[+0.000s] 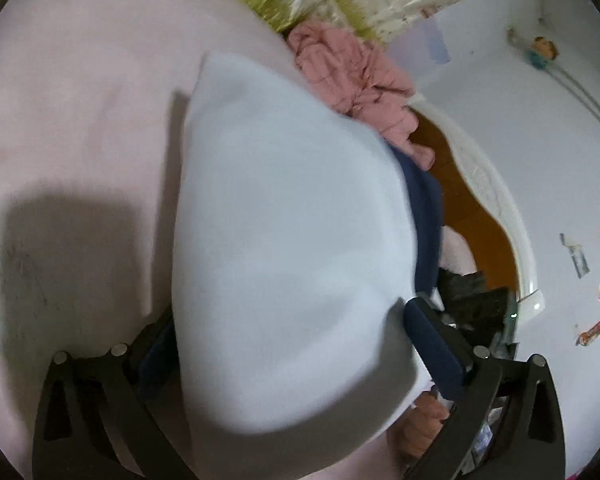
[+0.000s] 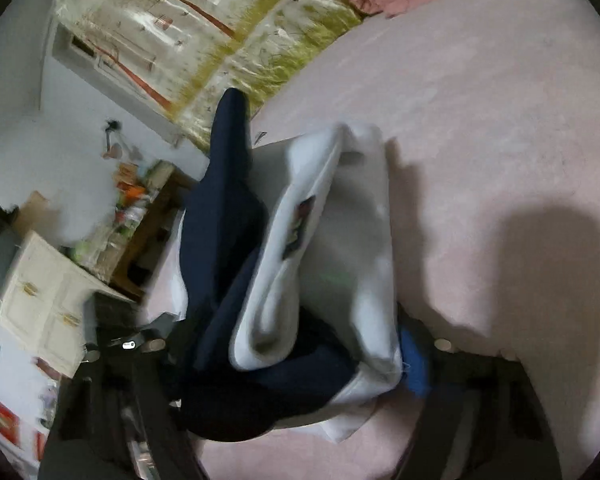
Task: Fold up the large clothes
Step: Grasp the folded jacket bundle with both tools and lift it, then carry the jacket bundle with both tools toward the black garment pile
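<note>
Both grippers clamp the garment [image 1: 284, 240], white with navy, lifted above the pink bed [image 1: 80, 120]. The left gripper [image 1: 292, 344] pinches its near end; the right gripper [image 2: 296, 356] seems shut on bunched layers, probably to carry a fold over.

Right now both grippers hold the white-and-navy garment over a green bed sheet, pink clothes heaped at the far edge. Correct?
Not quite: the bed sheet is pale pink, not green, as the right wrist view shows. Both grippers do hold the white-and-navy garment, with the pink clothes at the far edge.

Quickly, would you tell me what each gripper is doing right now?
Left gripper: shut on the white-and-navy garment.
Right gripper: shut on the same garment.
</note>
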